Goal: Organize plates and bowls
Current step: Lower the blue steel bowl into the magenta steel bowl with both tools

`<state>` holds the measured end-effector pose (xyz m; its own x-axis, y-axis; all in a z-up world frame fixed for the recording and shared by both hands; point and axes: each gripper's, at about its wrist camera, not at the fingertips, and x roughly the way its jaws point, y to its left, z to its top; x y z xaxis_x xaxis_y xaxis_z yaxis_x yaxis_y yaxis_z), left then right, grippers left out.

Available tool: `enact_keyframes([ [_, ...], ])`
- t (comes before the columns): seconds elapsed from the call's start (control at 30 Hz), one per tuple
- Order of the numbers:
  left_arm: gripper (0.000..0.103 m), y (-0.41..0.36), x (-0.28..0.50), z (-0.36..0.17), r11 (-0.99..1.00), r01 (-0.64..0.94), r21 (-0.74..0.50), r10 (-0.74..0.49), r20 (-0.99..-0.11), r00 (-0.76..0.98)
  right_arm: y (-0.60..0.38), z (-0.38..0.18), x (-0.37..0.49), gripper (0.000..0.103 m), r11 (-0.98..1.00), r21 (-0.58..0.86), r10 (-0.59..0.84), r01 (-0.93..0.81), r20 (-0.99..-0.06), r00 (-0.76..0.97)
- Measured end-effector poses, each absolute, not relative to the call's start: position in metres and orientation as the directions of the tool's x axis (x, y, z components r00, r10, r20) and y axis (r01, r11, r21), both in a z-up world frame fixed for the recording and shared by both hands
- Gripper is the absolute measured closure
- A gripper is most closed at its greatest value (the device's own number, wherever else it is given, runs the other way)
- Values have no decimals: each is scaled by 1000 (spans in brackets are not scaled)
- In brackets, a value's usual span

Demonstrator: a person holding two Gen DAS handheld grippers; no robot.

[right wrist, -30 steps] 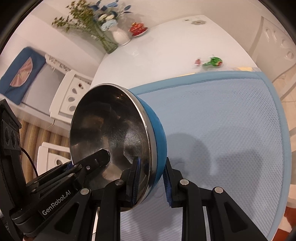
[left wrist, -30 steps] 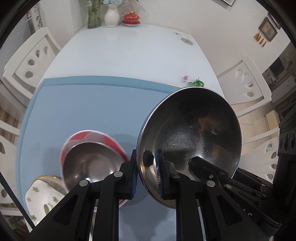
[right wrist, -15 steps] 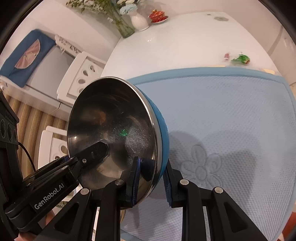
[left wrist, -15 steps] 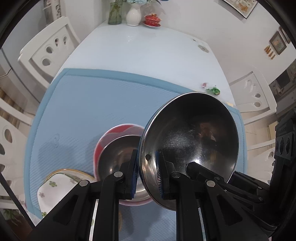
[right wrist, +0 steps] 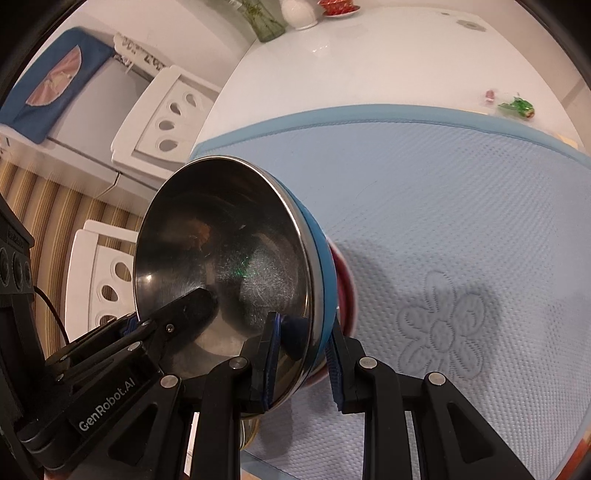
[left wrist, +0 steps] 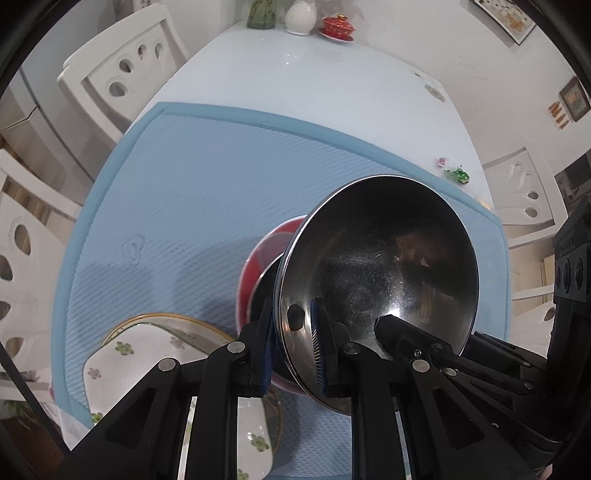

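Note:
Both grippers pinch the rim of one steel bowl with a blue outside [left wrist: 380, 266] [right wrist: 225, 266], held tilted above the blue mat. My left gripper [left wrist: 293, 347] is shut on its near rim. My right gripper [right wrist: 301, 362] is shut on the opposite rim. A red bowl with a steel inside [left wrist: 258, 266] sits on the mat right beneath the held bowl; only its red edge [right wrist: 345, 284] shows in the right wrist view. A flowered white plate with a gold rim [left wrist: 147, 343] lies at the mat's near left corner.
The blue mat [left wrist: 207, 177] covers the near part of a white table [left wrist: 314, 81]. Vases and a red lidded cup [left wrist: 338, 26] stand at the far end. Small candies [left wrist: 456, 173] lie beyond the mat's right edge. White chairs [left wrist: 122, 70] stand around the table.
Both grippers have carried the blue-sided bowl toward the near left until it hangs over the red bowl. The red bowl and the plate have not moved on the mat.

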<state>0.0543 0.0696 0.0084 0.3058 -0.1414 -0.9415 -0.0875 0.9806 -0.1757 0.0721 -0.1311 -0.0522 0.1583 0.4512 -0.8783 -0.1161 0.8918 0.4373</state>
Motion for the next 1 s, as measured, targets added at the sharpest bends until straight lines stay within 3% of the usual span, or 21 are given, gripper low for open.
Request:
enact_keyframes([
  [1.0,88,90,49,-19,971,-135,-199,-162,-956,245,-119,-79,74,80,887,453,458,-87,-888,44],
])
